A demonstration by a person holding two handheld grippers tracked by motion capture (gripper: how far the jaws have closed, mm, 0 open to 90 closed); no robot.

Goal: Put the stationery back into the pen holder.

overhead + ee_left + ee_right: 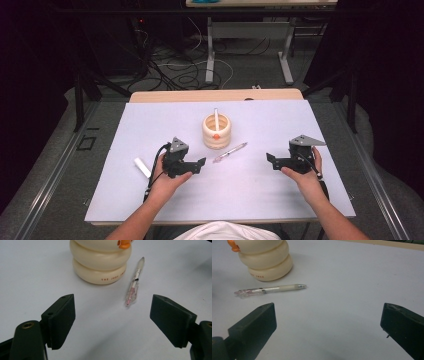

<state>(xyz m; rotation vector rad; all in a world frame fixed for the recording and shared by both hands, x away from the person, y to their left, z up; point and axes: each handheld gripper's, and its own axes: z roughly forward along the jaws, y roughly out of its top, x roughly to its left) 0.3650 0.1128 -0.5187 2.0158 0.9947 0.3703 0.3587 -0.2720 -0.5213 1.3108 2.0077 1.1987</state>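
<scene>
Both claws agape, pen (pixel 230 151) lying btwn, untouched.

Cream holder (pixel 216 132): ribbed, stacked-ring body, orange beak-like knob on front, small brown lettering near base; upright at counter centre. One white stick (pixel 216 118) stands inside, leaning slightly. Clear pen (pixel 230 151) w/ pinkish clip end + frosted grip lies flat just right of holder's base, not touching, tip pointing away. White cylindrical obj (pixel 142 167) lies flat, well left.
</scene>
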